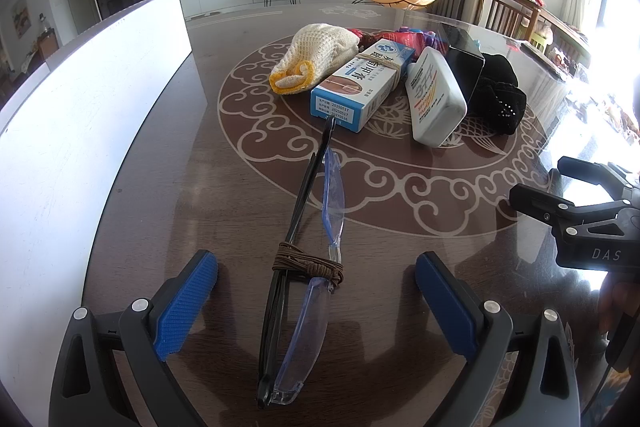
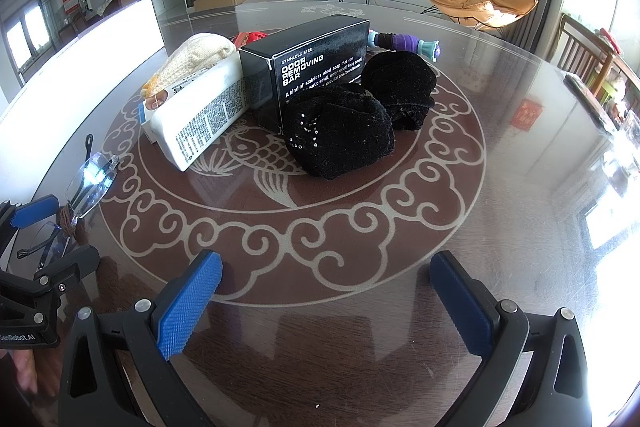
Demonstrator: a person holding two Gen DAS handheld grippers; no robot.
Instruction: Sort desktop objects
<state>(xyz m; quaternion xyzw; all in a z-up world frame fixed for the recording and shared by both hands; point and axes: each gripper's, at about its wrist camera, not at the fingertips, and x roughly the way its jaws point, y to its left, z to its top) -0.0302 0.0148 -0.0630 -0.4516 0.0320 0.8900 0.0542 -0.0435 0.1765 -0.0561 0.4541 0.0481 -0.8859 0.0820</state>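
In the left wrist view, between the wide-spread blue pads of the left gripper (image 1: 316, 303), untouched: folded glasses (image 1: 304, 263) bound with brown cord, flat on the dark patterned table (image 1: 160, 187), pointing toward a blue-and-white box (image 1: 360, 85), a white bottle (image 1: 434, 99) and a knitted cream glove (image 1: 316, 55). In the right wrist view, over bare tabletop: right gripper (image 2: 326, 303) released, grasping nothing, well short of the black velvet cloth (image 2: 344, 131) and black soap box (image 2: 308, 71).
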